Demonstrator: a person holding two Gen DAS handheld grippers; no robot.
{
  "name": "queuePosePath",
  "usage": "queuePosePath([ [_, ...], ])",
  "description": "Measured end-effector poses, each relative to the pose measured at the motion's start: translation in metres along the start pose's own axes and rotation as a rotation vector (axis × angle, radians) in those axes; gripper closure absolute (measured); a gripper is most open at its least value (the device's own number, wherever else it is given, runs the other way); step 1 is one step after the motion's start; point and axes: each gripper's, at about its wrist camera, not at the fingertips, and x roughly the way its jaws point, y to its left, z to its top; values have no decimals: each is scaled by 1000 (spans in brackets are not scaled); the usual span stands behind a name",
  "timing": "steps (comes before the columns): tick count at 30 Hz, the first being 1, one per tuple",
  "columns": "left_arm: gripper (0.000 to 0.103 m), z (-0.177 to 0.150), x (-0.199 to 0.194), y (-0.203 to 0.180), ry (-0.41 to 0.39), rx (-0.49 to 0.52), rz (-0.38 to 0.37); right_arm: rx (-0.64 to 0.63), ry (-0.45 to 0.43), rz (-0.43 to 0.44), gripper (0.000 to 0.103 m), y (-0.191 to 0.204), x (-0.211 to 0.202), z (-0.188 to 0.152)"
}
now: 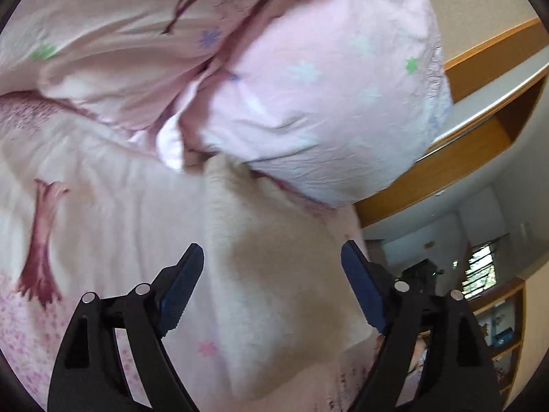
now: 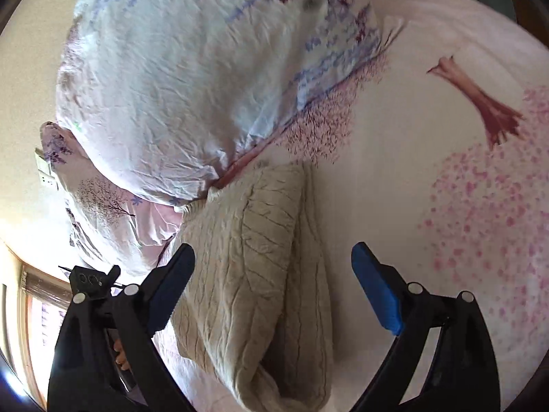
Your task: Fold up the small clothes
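Note:
A beige textured knit garment lies folded on the pink floral bed sheet, its far end against a pillow. In the left wrist view the garment appears as a pale cream cloth between and beyond the fingers. My left gripper is open just above the garment, holding nothing. My right gripper is open over the folded garment, its fingers on either side of it, holding nothing.
A large pink pillow with flower print sits at the garment's far end; it also shows in the right wrist view. A rumpled duvet lies to its left. A wooden bed frame and shelves stand at right.

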Motion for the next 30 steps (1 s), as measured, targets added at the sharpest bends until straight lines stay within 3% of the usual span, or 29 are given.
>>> queuePosePath([
  [4, 20, -14, 31, 5, 115, 51, 86, -2, 84, 10, 12, 4, 33, 3],
  [6, 20, -22, 51, 0, 147, 82, 143, -17, 99, 30, 18, 7, 39, 0],
  [7, 19, -25, 56, -1, 149, 84, 155, -13, 109, 35, 25, 7, 43, -2],
  [9, 17, -30, 60, -4, 106, 91, 148, -52, 109, 12, 54, 11, 45, -8],
  [10, 24, -31, 63, -5, 107, 97, 127, -47, 103, 41, 64, 11, 45, -11],
  [11, 41, -31, 67, -5, 120, 76, 71, -48, 85, 54, 69, 13, 43, -13],
  [12, 47, -30, 66, -4, 112, 46, 51, -79, 62, 44, 70, 21, 39, -17],
  [13, 60, -27, 59, 2, 113, 32, 13, -114, 44, 52, 72, 32, 34, -22],
  [14, 65, -25, 46, 7, 115, 28, -32, -137, 35, 83, 73, 41, 29, -25],
  [16, 66, -23, 10, 13, 96, 61, -72, -194, 44, 165, 74, 65, 25, -33],
  [18, 66, -24, -31, 18, 30, 126, -47, -259, 70, 217, 74, 91, 35, -45],
  [20, 62, -19, -59, 25, -32, 167, 43, -314, 106, 218, 74, 111, 56, -54],
  [22, 54, -15, -73, 35, -108, 222, 228, -356, 111, 89, 72, 123, 90, -63],
  [24, 54, -17, -81, 45, -172, 251, 445, -413, 35, -173, 69, 129, 108, -73],
  [25, 54, -22, -87, 47, -180, 247, 490, -444, -34, -237, 61, 133, 101, -78],
  [27, 49, -40, -121, 61, -200, 252, 486, -489, -193, -384, 60, 143, 71, -91],
  [28, 39, -47, -127, 57, -207, 263, 493, -505, -261, -419, 57, 147, 52, -98],
  [30, 28, -72, -142, 54, -219, 287, 514, -502, -305, -362, 35, 148, 18, -114],
])
